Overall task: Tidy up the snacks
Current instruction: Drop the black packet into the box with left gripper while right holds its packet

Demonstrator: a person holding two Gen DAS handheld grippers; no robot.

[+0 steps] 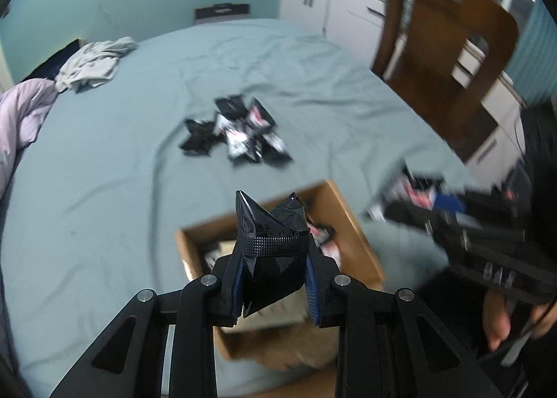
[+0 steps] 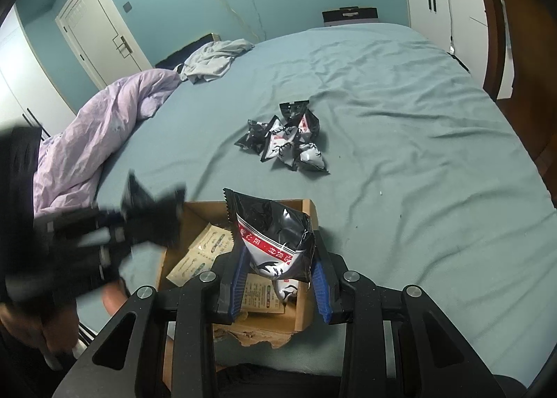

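Note:
My left gripper (image 1: 275, 279) is shut on a black snack packet (image 1: 271, 241) and holds it above the open cardboard box (image 1: 351, 224). My right gripper (image 2: 278, 279) is shut on a black, white and red snack packet (image 2: 275, 238) above the same box (image 2: 308, 293). The box holds beige sachets (image 2: 200, 255) and a few packets. A pile of several black and white snack packets (image 1: 236, 130) lies on the bed beyond the box; it also shows in the right wrist view (image 2: 289, 137). Each gripper appears blurred in the other's view.
The teal bed sheet (image 2: 400, 154) spreads all around. A purple duvet (image 2: 97, 126) and grey clothing (image 2: 212, 60) lie at the far left. A wooden chair (image 1: 449, 60) stands at the bed's right side, white cabinets (image 1: 313, 1) behind it.

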